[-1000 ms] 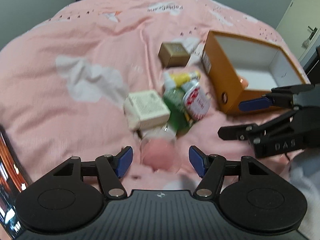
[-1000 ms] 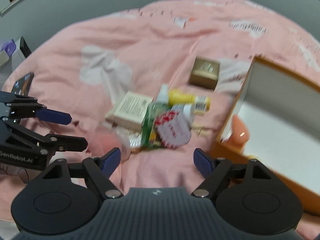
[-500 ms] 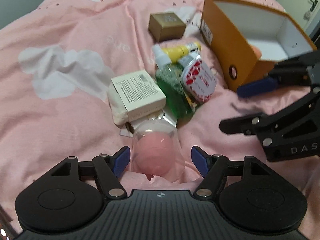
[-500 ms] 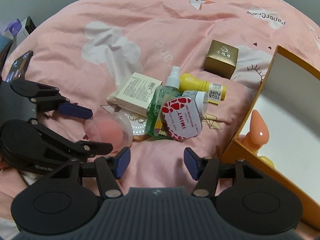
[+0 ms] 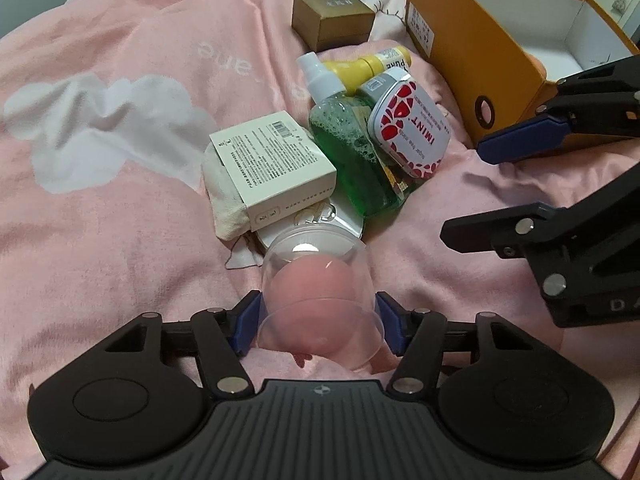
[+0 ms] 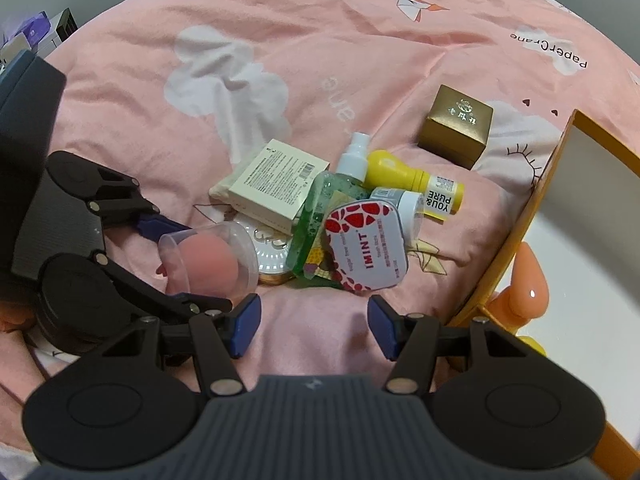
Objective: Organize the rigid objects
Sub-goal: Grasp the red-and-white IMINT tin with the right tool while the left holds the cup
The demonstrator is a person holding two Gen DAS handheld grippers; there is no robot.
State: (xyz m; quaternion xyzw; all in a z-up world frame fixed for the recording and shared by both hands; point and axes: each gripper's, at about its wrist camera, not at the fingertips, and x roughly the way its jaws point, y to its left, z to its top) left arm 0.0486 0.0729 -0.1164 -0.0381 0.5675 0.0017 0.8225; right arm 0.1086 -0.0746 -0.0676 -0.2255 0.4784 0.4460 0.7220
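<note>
Here the left gripper [image 5: 318,322] has its pads against both sides of the clear sponge case [image 5: 318,300], clamped on it where it lies on the pink quilt [image 5: 100,220] beside the pile. The right gripper [image 6: 312,324] hangs spread and empty near the orange box [image 6: 520,240].

Clear case [image 5: 316,292] holding pink sponge, on its side (bedding), beside cluttered toiletries pile [image 5: 360,148]
</note>
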